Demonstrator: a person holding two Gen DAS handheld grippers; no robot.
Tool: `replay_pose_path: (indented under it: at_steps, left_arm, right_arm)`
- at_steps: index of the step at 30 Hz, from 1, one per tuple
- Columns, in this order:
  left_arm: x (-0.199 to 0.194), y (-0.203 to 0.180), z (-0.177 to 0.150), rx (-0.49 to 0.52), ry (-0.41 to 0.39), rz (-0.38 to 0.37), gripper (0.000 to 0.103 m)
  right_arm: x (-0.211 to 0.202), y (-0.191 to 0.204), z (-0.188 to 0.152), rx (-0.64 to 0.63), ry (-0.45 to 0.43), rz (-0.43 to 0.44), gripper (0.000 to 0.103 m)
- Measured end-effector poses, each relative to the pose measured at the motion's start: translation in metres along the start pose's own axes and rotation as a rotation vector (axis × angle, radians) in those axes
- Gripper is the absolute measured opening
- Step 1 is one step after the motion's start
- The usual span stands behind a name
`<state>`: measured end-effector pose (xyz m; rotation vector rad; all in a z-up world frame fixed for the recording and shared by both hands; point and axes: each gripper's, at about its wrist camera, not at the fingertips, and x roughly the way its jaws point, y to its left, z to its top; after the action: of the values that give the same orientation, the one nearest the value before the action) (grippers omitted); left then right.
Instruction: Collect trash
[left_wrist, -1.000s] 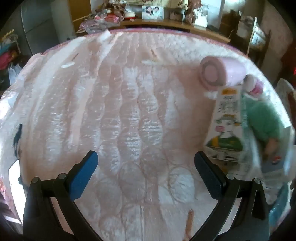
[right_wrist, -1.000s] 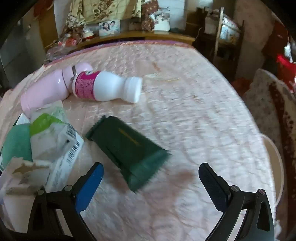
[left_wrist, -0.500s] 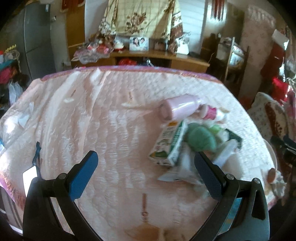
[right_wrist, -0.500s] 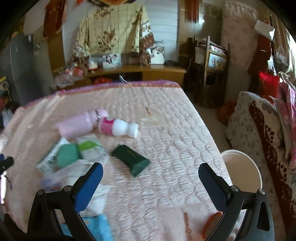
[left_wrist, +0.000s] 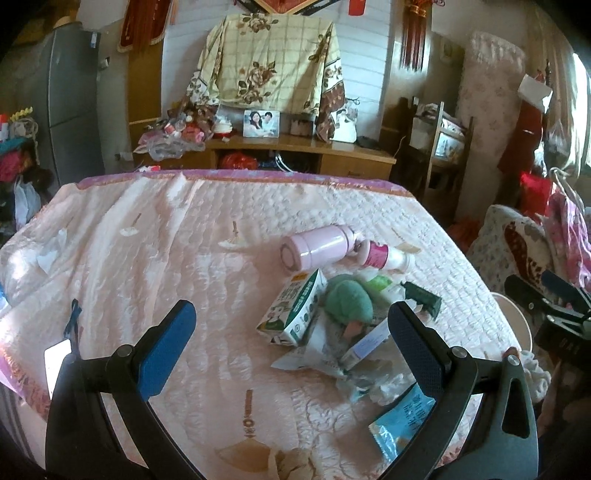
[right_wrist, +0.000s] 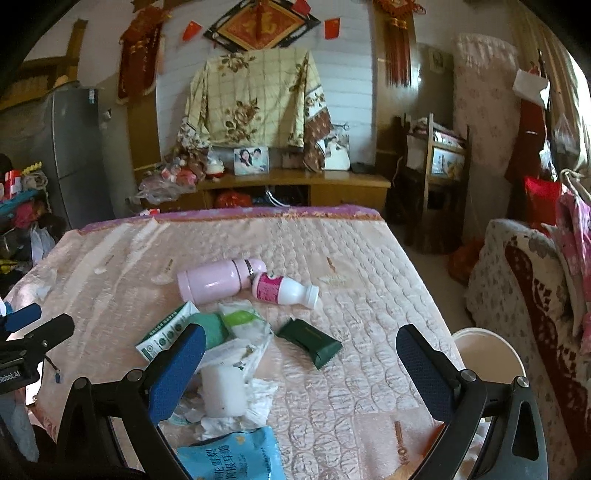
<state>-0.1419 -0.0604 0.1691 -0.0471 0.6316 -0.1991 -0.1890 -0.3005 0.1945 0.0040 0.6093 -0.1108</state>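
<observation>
Both grippers are held above the near edge of a pink quilted bed cover (left_wrist: 155, 258), fingers pointing toward the far wall.

Left gripper (left_wrist: 291, 334): jaws spread wide, nothing between the blue pads. The trash pile lies ahead and toward its right finger. A green-and-white carton (left_wrist: 293, 314) lies on its side just inside the right finger's line; a green round lump (left_wrist: 349, 302) sits directly right of the carton, touching it. A white box end (left_wrist: 369, 343) and crumpled white wrappers (left_wrist: 321, 360) lie partly behind the right fingertip in this view. A blue snack bag (left_wrist: 404, 417) lies nearest the edge, under the right finger.

Right gripper (right_wrist: 301, 354): jaws likewise wide apart, empty. The pile sits ahead, toward its left finger. A dark green packet (right_wrist: 312, 341) lies flat between the two fingertips in view, closer to the left one, apart from both. A white cup (right_wrist: 223, 389) rests on crumpled tissue just right of the left finger. The same blue snack bag (right_wrist: 236, 456) is at the bottom, between the fingers.

Farther back, a pink flask (right_wrist: 218, 280) and a white bottle with pink label (right_wrist: 286, 291) lie on their sides, end to end, touching or nearly so.

A white bucket (right_wrist: 487, 354) stands beside the bed, behind the right finger.
</observation>
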Motion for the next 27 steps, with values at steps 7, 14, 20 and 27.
replay_pose_path:
  at_steps: [7,14,20,27]
  left_arm:
    - [-0.004,-0.004,0.002,-0.012,-0.018,-0.012,0.103]
    - [-0.006,-0.005,0.004,-0.018,-0.035,-0.021,0.103]
    - [-0.007,-0.005,0.005,-0.02,-0.042,-0.021,0.103]
    - [-0.01,-0.01,0.006,-0.013,-0.066,-0.022,0.103]
  right_arm:
    - [-0.006,0.004,0.001,0.003,-0.02,0.004,0.102]
    - [-0.006,0.003,0.003,0.009,-0.025,0.009,0.102]
    - [-0.01,0.005,0.007,0.005,-0.05,0.005,0.102]
    - [-0.012,0.006,0.011,0.003,-0.067,0.007,0.102]
